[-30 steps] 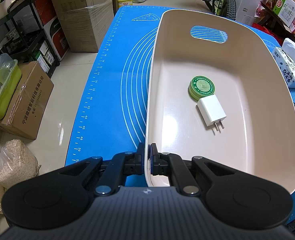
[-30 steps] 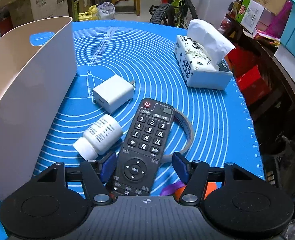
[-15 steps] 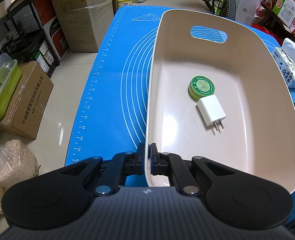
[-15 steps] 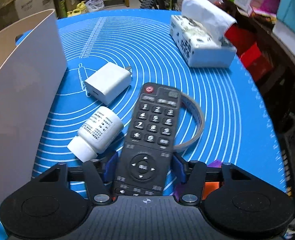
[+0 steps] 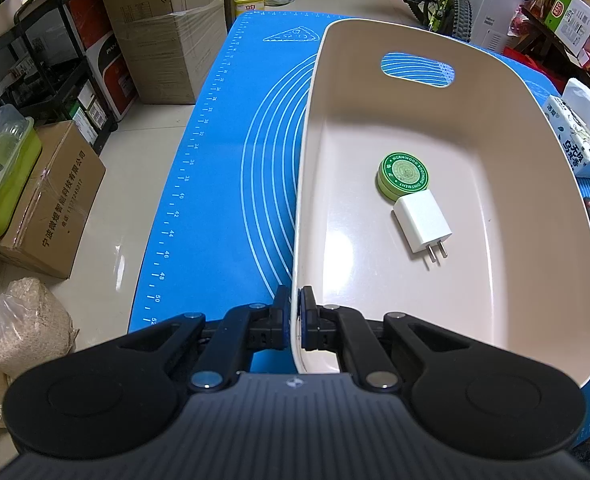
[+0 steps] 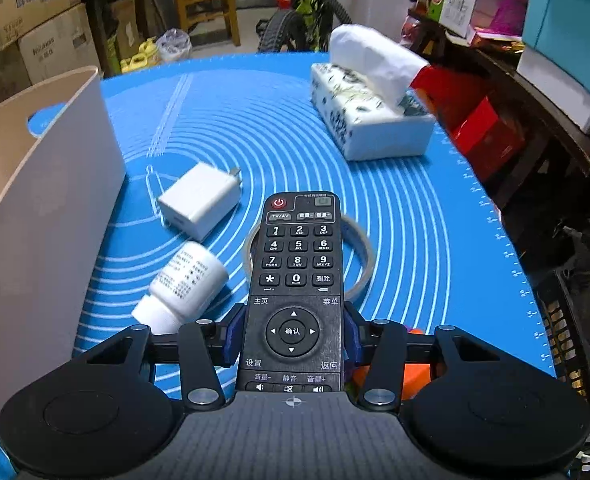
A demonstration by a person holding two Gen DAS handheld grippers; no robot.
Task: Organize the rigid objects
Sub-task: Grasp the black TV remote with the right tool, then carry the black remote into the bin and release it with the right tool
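My left gripper [image 5: 295, 322] is shut on the near rim of a beige plastic bin [image 5: 535, 280]. Inside the bin lie a green round tin [image 5: 404, 175] and a white charger plug [image 5: 422, 223]. My right gripper [image 6: 293, 338] is shut on a black remote control [image 6: 297, 276], lifted off the blue mat [image 6: 415, 240] and pointing forward. Below it on the mat lie a white pill bottle [image 6: 185, 282], a second white charger [image 6: 201, 200] and a tape ring [image 6: 361, 256]. The bin's outer wall [image 6: 47, 240] stands to the left.
A tissue box [image 6: 369, 120] stands at the far right of the mat; it also shows in the left wrist view [image 5: 575, 144]. Something orange [image 6: 411, 376] lies under my right gripper. Cardboard boxes [image 5: 47, 216], shelves and a bicycle surround the table.
My right gripper closed on the remote and lifted it off the mat, tilting up. The left gripper and bin have not moved.
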